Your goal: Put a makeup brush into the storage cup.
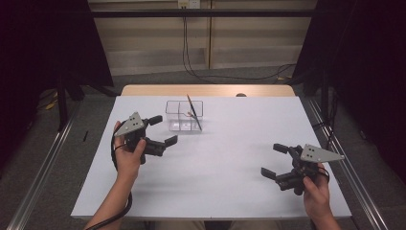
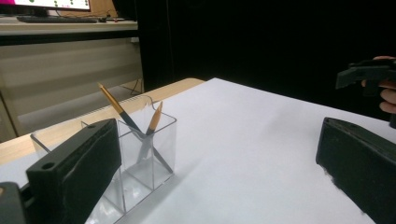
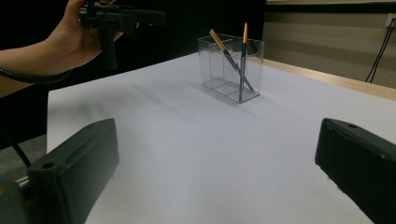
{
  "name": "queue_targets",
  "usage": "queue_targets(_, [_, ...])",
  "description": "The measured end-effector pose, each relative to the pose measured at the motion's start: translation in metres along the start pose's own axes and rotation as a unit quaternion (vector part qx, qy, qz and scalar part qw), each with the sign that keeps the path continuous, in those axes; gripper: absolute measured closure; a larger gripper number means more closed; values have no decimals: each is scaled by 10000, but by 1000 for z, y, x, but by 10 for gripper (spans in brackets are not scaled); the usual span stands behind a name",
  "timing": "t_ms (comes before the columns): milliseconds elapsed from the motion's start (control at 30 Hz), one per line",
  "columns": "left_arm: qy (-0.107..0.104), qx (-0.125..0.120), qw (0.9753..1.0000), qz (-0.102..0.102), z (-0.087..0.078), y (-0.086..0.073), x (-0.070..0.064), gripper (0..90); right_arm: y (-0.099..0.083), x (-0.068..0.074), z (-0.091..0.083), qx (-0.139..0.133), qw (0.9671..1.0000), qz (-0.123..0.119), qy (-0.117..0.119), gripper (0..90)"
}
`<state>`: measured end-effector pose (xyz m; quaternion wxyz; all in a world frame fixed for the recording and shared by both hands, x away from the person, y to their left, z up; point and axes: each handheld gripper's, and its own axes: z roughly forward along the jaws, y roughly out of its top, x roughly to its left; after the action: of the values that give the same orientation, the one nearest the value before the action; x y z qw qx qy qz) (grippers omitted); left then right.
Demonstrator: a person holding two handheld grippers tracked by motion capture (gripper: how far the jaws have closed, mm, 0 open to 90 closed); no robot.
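The clear pencil holder (image 1: 184, 115) was found just beyond the left gripper (image 1: 159, 130); both grippers' fingers were spread wide, empty.

A white worktop (image 1: 215, 182) carries a clear divided holder (image 1: 178, 125) standing near the middle of its far edge, with a wooden strip beyond that edge.

- One clear holder (image 1: 184, 116) with compartments stands near the far edge of the desk (image 1: 215, 182).
- Two pencils (image 3: 243, 56) are in it.
- Two grippers, one per hand.
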<state>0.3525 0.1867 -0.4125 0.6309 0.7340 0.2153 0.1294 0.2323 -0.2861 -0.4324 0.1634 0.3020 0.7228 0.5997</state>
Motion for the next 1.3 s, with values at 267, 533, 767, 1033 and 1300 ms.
queue_targets(267, [-47,-56,10000,4,-12,0,-4,0,0,1,1,2,10000,-5,6,0])
queue_targets(533, [-12,-73,10000,-9,-27,-2,-8,0,0,0,0,3,10000,-2,5,0])
queue_targets(767, [3,-113,9999,-1,-41,-4,-11,0,0,1,0,-6,10000,-11,0,0])
queue_targets(1033, [42,-131,9999,-29,-54,-7,-14,0,1,1,0,-8,10000,-15,13,0])
queue_targets(1300, [90,-76,9999,63,-61,-10,-16,0,1,1,-1,-9,10000,-22,6,0])
